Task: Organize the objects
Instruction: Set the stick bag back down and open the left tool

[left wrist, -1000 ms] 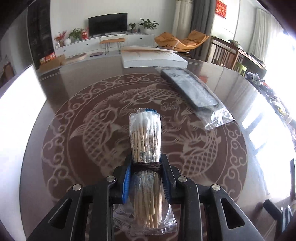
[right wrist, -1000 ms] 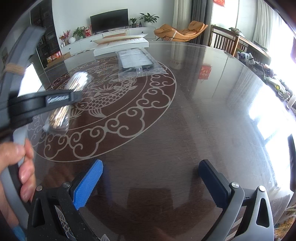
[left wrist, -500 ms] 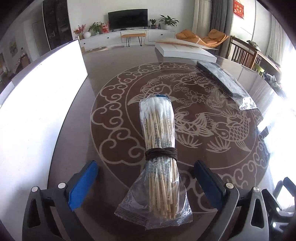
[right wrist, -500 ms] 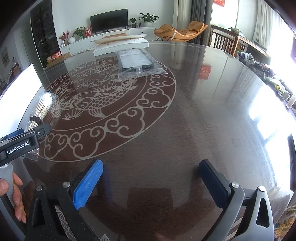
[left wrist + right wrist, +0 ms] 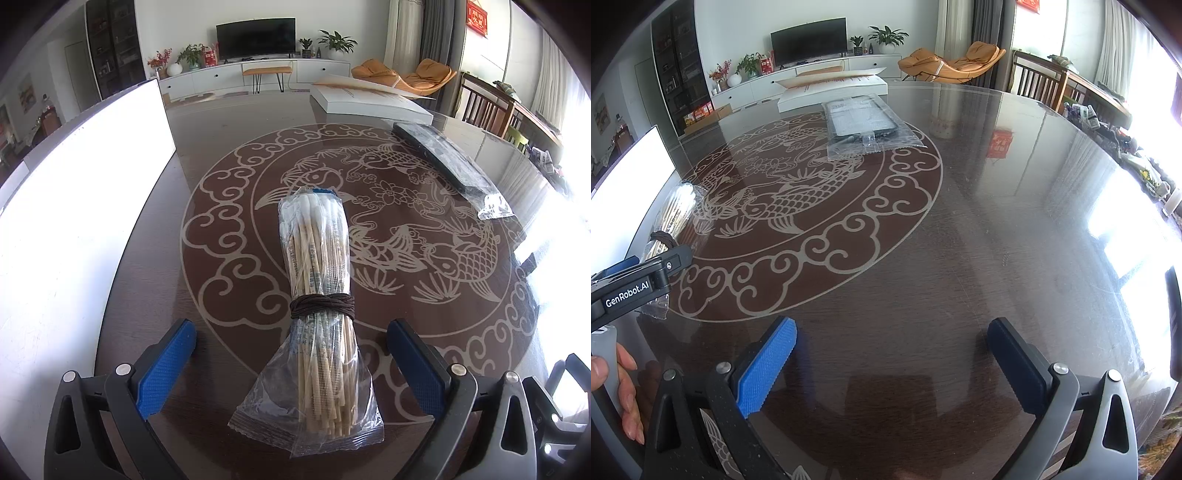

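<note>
Dark glass covers the round tabletop (image 5: 229,140), with a pale medallion of carp and cloud scrolls (image 5: 369,236) set under it, and a living room with a television (image 5: 256,38) and an orange lounge chair (image 5: 406,75) lies behind. On the medallion's near edge lies a bundle of cotton swabs (image 5: 317,295) in clear plastic wrap, tied about its middle with dark cord (image 5: 322,305), the white tips pointing away and the loose wrapper end fanned out toward the camera. The left gripper (image 5: 291,365) hovers low over this near end with its fingers (image 5: 166,369) spread wide apart, one on each side of the bundle and neither touching it. Farther off to the right rests a flat dark item in a clear bag (image 5: 450,162), and beyond it a white box (image 5: 369,101). A bright white panel (image 5: 74,221) fills the left side. The right gripper (image 5: 892,369) is held over a bare stretch of the tabletop, its fingers (image 5: 768,365) likewise wide apart with nothing between them; in its view the left gripper's black arm shows at the left edge, with a person's hand (image 5: 617,387) below it.
</note>
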